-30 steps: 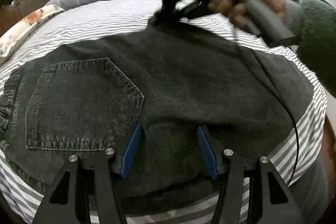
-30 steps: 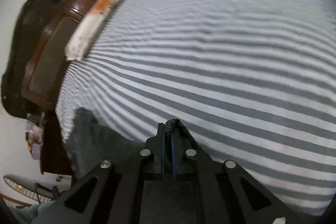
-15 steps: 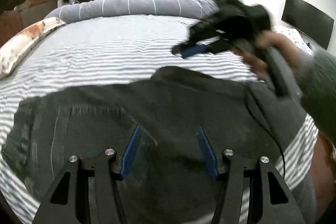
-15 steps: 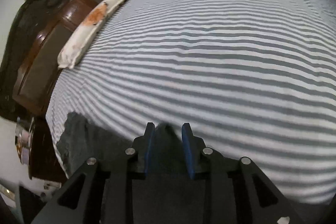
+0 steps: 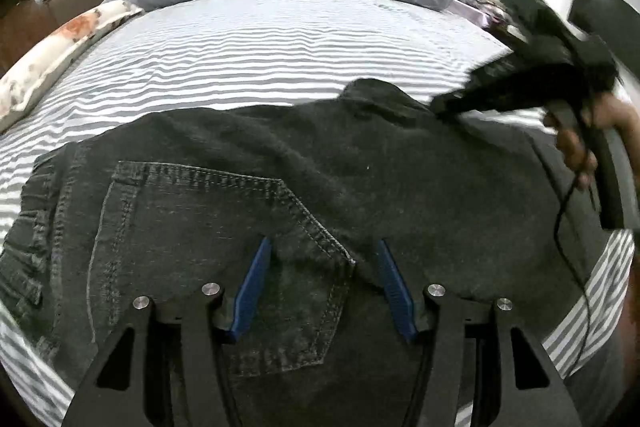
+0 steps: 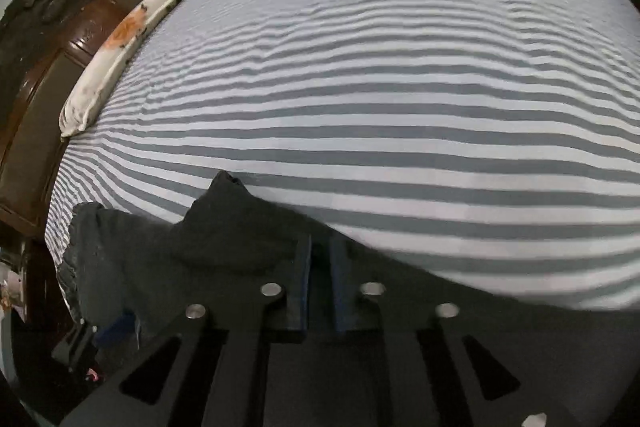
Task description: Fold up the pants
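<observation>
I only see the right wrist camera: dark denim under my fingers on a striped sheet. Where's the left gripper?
Observer: The left gripper hangs open over the black denim pants, its blue fingers either side of the stitched back pocket's pointed corner.
Operator: Which side of the pants faces up?
Observer: The back; that pocket lies on top.
Operator: And my right gripper from there?
Observer: It is at the pants' far edge beside a raised fold, too blurred to judge its grip.
</observation>
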Motion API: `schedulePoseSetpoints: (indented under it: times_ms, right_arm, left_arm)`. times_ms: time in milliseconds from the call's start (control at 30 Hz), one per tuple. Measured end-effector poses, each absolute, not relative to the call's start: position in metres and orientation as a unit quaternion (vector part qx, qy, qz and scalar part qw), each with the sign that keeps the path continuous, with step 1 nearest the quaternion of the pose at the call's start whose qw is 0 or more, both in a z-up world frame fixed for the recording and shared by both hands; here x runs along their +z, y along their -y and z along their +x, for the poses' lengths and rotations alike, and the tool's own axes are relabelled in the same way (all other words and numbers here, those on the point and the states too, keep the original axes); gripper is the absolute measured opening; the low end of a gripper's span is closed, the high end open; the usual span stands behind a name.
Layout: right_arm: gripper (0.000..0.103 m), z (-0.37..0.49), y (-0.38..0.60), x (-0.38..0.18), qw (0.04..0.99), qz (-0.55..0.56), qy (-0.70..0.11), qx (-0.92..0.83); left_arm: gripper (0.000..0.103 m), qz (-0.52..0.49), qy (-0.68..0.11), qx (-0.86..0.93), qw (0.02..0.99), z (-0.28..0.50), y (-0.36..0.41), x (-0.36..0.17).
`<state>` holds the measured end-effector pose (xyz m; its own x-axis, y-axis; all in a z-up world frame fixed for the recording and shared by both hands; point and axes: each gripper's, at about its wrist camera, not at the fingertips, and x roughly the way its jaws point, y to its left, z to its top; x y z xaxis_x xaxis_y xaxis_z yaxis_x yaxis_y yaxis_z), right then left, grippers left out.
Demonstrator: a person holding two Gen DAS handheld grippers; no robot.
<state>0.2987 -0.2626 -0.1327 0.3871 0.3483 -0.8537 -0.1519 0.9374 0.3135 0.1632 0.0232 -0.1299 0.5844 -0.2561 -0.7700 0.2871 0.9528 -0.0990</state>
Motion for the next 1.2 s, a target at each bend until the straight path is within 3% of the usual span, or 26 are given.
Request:
schedulePoseSetpoints:
  times_ms: [67,267,367,567,733,933,1067,1200]
  right_arm:
    - [0.034,0.273,0.269,-0.124,0.837,0.088,-0.518,0.152]
    - [0.032,0.221,0.283,-0.133,0.836,0.056,-0.530,0.127]
    - [0.032,0.202,0.305,-0.137,0.840,0.039,-0.532,0.096]
    - [0.033,0.177,0.336,-0.137,0.841,0.038,-0.537,0.048]
    - [0.040,0.156,0.327,-0.131,0.846,0.045,-0.529,0.055]
    - [0.041,0.140,0.326,-0.131,0.850,0.077,-0.518,0.058]
    - [0.052,0.150,0.335,-0.123,0.865,0.071,-0.496,0.023]
    - [0.052,0.170,0.366,-0.121,0.879,0.068,-0.471,-0.024]
  left_arm:
    - [0.057,0.013,-0.419,-0.162,0.893,0.157,-0.022,-0.124]
    - [0.057,0.074,-0.443,-0.208,0.869,0.123,0.002,-0.141]
    - [0.058,0.112,-0.418,-0.201,0.879,0.106,0.005,-0.148]
    - [0.058,0.101,-0.440,-0.205,0.869,0.103,-0.003,-0.144]
    - [0.058,0.103,-0.453,-0.193,0.864,0.096,-0.006,-0.145]
    - [0.058,0.089,-0.463,-0.190,0.861,0.093,-0.010,-0.135]
    - [0.058,0.050,-0.428,-0.197,0.881,0.096,-0.011,-0.109]
    - [0.058,0.058,-0.422,-0.201,0.882,0.111,0.007,-0.111]
